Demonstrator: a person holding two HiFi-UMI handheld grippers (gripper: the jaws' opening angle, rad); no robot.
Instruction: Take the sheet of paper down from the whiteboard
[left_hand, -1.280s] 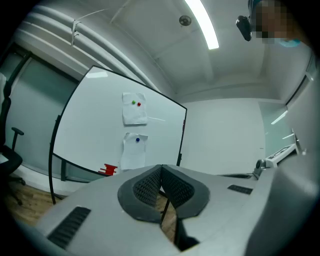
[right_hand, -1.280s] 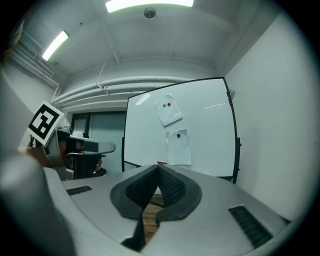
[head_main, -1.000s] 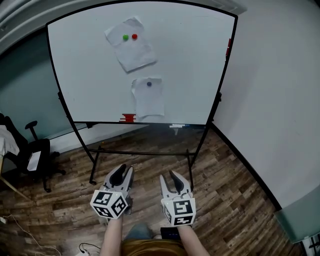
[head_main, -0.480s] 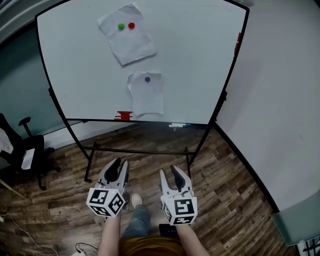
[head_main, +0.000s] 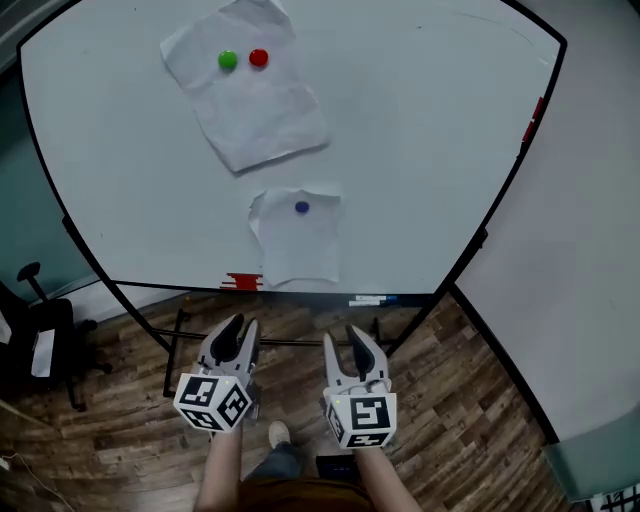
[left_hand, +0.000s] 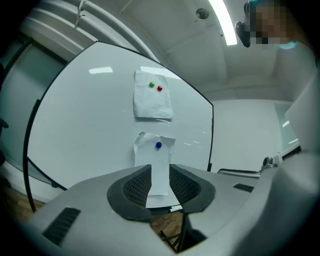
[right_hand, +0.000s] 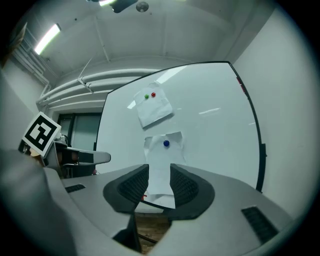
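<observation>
**DESK:** What's in the frame?

**PHOTOGRAPHER:** A person faces a whiteboard. The left gripper and right gripper are side by side at bottom centre, above the wooden floor and well apart from the board. Both claws are open and empty. The right one's jaws have just been opening a little wider, with nothing between them.

**DESK:** Why held like that?

**PHOTOGRAPHER:** It looks like a lined-up approach. In both gripper views, the gap between the jaws frames the lower sheet, so that is probably the target. The open jaws seem ready for the paper or its magnet.

**DESK:** Where's the paper?

**PHOTOGRAPHER:** There are two sheets. The lower one is at the centre of the frame, pinned near its top edge by a single blue magnet. The upper sheet is at upper left, held by a green magnet and a red magnet set close together near its top.

**DESK:** Which way do they lie?

**PHOTOGRAPHER:** The lower sheet hangs upright, its long axis running top to bottom. Its free lower edge ends just above the board's bottom rail. The upper sheet is tilted, with its long axis slanting toward lower right. Both are creased and lie flat against the board.
</observation>
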